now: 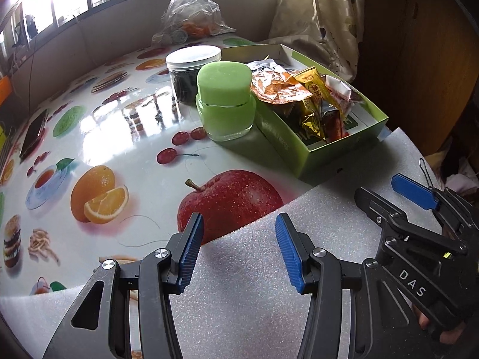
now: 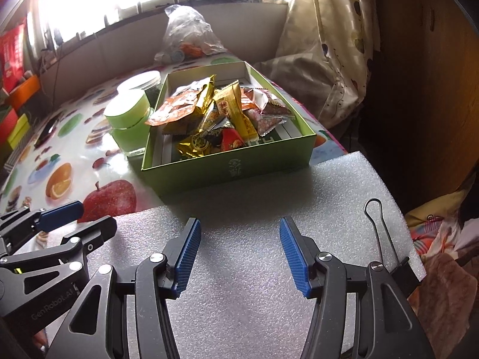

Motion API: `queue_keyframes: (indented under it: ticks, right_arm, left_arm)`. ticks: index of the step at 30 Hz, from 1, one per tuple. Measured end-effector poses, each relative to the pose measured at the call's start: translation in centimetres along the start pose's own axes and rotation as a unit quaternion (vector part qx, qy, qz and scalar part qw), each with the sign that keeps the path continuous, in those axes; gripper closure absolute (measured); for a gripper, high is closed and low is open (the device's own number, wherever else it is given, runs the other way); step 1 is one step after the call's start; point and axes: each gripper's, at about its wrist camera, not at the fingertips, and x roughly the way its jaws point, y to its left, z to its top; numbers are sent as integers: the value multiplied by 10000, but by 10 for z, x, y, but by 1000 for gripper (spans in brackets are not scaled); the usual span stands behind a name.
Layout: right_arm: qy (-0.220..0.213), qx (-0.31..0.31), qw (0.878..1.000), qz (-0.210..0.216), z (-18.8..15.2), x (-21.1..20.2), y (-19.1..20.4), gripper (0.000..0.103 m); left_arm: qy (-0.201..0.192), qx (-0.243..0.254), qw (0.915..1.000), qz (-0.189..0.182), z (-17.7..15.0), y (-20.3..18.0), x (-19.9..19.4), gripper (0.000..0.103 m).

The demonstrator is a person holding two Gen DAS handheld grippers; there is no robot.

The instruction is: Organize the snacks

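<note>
Snacks point(image 2: 221, 116) in crinkled foil and plastic wrappers lie heaped in a rectangular green cardboard box point(image 2: 227, 170) beyond both grippers. Left gripper point(image 1: 238, 252) and right gripper point(image 2: 238, 255) have ribbed blue pads parted and empty above a dimpled white foam sheet point(image 2: 254, 269). Left of the box stands a rounded green jar point(image 1: 226, 101) on the glossy fruit-print tablecloth point(image 1: 125, 137).

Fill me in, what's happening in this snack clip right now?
A person holds two grippers over a white foam sheet. Left gripper and right gripper are both open and empty. The snack packets sit piled in the green box, beside a green jar.
</note>
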Motion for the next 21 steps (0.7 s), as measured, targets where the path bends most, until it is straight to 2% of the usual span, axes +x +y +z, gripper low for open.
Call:
queue_keyframes:
  ticks: [3,6,21]
  right_arm:
    - [-46,-23,10000,-72,-2,0,2,48]
    - [-59,4,10000,-73,-2,0,2,48]
    - [-130,5,9998,-156,-4,-2,4,48]
  left_arm:
    - [11,-149,9998,-143,-1,5,2,51]
    - [-8,-261,9996,-60,-2,10,3,39]
    - [-49,-369,9992,-110,-3,14,3,39]
